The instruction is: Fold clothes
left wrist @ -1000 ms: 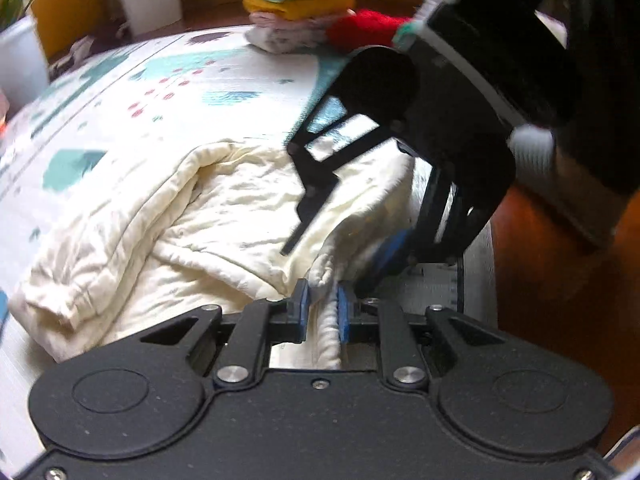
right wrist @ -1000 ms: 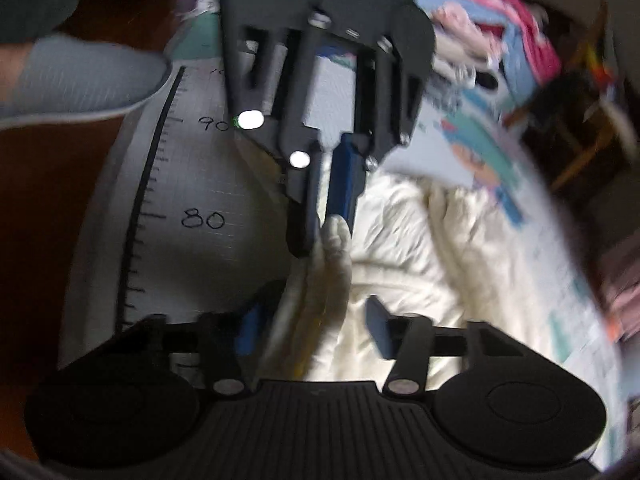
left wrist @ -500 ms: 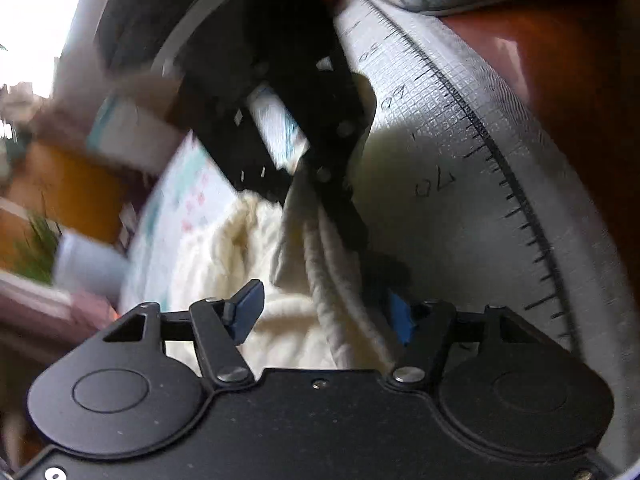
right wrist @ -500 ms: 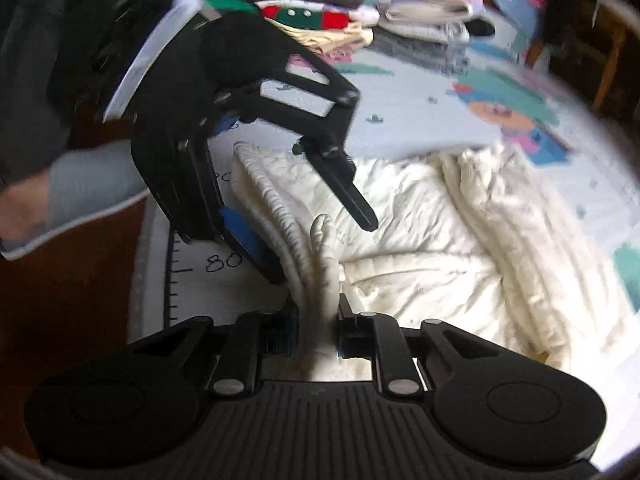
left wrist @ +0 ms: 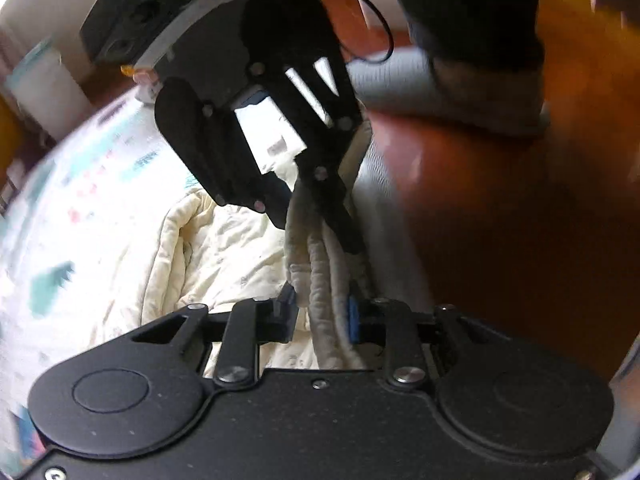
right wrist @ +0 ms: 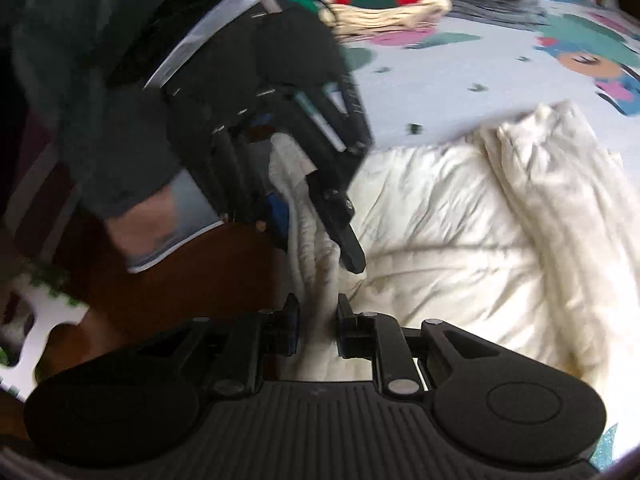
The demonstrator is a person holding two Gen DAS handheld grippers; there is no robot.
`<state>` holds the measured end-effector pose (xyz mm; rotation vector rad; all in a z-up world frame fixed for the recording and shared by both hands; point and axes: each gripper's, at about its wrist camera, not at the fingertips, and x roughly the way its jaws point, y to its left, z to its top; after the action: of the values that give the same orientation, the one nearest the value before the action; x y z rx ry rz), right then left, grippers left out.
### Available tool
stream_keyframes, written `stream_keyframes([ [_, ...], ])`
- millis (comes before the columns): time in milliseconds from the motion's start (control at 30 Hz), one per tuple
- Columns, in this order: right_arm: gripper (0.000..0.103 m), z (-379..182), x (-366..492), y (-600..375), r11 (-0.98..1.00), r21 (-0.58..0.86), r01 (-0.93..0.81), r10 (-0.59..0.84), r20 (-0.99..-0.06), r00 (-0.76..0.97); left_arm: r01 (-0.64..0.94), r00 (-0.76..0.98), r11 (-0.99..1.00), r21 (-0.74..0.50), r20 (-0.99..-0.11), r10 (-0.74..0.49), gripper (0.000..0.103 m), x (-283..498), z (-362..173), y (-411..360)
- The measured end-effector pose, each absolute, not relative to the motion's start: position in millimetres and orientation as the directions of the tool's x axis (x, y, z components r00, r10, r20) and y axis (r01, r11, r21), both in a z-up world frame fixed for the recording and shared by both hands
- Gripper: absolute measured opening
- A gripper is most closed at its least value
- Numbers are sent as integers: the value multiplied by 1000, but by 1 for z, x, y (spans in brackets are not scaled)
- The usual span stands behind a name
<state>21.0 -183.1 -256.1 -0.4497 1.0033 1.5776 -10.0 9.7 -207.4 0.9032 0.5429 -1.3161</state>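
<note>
A cream quilted garment (left wrist: 224,248) lies crumpled on the printed play mat, also filling the right wrist view (right wrist: 460,216). Its ribbed edge is lifted and bunched between both grippers, which face each other closely. My left gripper (left wrist: 323,314) has its jaws closing, and the ribbed edge (left wrist: 320,280) between the pads is pinched. The right wrist view shows that left gripper (right wrist: 318,248) from above, clamped on the same strip. My right gripper (right wrist: 318,318) is shut on the edge just below it. From the left wrist view the right gripper (left wrist: 316,236) hangs over the cloth.
The play mat (right wrist: 440,72) spreads far and right. Stacks of folded clothes (right wrist: 392,12) sit along its far side. Brown wooden floor (left wrist: 500,220) borders the mat, with a person's grey-socked foot (left wrist: 440,88) on it. A white bin (left wrist: 44,80) stands at the back left.
The left jaws opened wide and came back together on the ribbed edge. The right jaws shut on that edge. Both grippers rolled, and the edge now hangs higher off the mat.
</note>
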Motion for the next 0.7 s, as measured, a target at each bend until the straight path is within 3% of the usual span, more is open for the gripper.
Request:
stream_keyframes([
  [100,31,-236,29,-194,49,330,-943,628,-744,-228,982,183,69,178,-773,-608,22,17,-188,21],
  [167,54,-219,48,-207,133,331,-934,662,-731,-165,985,170,113,127,-763,-624,22,35,-175,29],
  [300,58,-188,105,-265,311,475,-823,804,-594,-39,982,142,185,24,-741,-657,22,82,-152,47],
  [433,74,-172,138,-317,400,536,-744,862,-495,107,975,119,219,-37,-746,-655,22,136,-139,54],
  [700,77,-214,178,-356,340,798,-498,940,-269,211,956,26,234,-178,-741,-671,22,202,-160,30],
])
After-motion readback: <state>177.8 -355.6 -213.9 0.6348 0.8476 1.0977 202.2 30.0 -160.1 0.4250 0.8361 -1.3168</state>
